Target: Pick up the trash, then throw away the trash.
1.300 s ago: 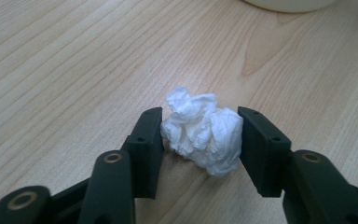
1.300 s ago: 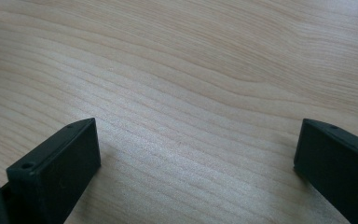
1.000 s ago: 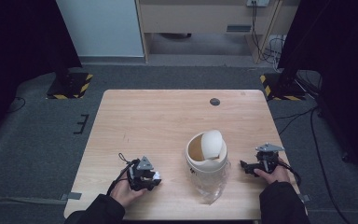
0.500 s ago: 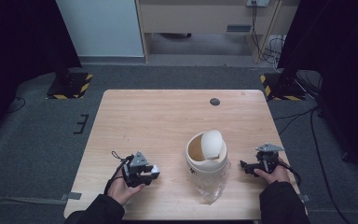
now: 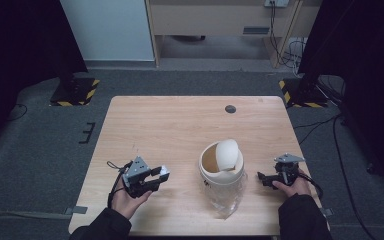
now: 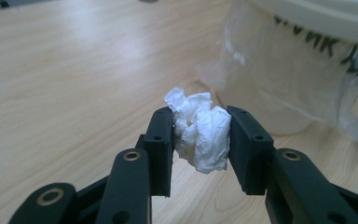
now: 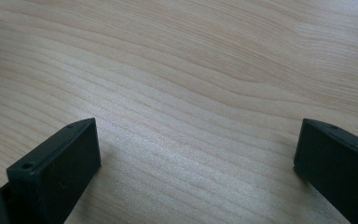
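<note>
Closely: left gripper [image 6: 199, 135] fingers clamp crumpled tissue [image 6: 199, 133]; right gripper [image 7: 196, 158] fingers wide, empty.

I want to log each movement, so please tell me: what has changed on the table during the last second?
The left tongs, shut on a crumpled tissue, shifted slightly left, away from the bin, then hardly moved. The bin and the open right tongs stayed in place.

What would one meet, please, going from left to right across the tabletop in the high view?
Left gripper holding a crumpled tissue → lidded bin with a clear bag → right gripper.
</note>
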